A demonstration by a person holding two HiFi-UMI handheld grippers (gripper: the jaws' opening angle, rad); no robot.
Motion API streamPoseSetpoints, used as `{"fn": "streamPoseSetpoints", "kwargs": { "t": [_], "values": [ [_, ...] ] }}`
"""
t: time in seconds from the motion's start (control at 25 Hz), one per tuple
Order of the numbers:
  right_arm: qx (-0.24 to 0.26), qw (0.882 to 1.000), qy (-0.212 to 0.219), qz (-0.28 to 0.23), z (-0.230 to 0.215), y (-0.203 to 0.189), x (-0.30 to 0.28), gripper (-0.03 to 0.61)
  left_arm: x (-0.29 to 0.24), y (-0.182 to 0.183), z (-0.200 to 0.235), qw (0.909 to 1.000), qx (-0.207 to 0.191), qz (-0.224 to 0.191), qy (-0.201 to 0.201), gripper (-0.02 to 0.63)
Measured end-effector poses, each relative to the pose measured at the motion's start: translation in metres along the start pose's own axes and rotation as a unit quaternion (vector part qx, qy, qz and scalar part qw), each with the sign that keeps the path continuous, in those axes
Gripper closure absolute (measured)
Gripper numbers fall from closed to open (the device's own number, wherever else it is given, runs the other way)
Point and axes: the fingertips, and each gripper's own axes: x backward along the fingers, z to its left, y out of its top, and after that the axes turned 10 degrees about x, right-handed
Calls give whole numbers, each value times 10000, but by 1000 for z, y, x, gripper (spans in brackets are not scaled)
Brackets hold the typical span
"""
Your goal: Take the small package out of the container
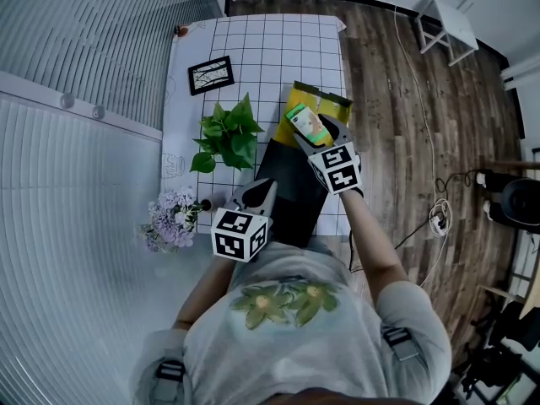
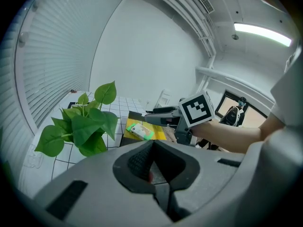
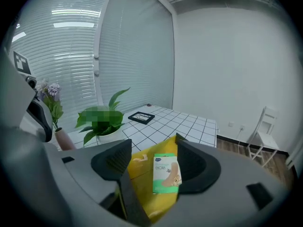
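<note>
The small green and white package [image 1: 305, 124] lies flat on top of the yellow container [image 1: 326, 103], a bag resting on the gridded table. My right gripper [image 1: 310, 135] stands over it with its jaws wide apart. In the right gripper view the package [image 3: 166, 173] lies between the two pads, close to the right one, on the yellow container [image 3: 141, 170], and the right gripper [image 3: 154, 142] is not pressing on it. My left gripper [image 1: 260, 190] hovers nearer the person, shut and empty [image 2: 152, 143]. From there I see the package [image 2: 139, 130] and the right gripper [image 2: 158, 113].
A leafy potted plant [image 1: 228, 137] stands left of the container, with a black picture frame [image 1: 211, 74] behind it and a vase of flowers [image 1: 173, 218] at the near left. A black mat [image 1: 295, 194] lies under the grippers. The table's right edge [image 1: 344, 66] borders wooden floor with cables.
</note>
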Motion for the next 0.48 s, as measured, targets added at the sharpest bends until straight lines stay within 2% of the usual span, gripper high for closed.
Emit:
{"fn": "streamPoseSetpoints", "kwargs": {
  "t": [0.48],
  "values": [
    [40,9984,235,517,-5,-29,-23,295,-3,1,5,10000,40,29,85,607]
  ]
}}
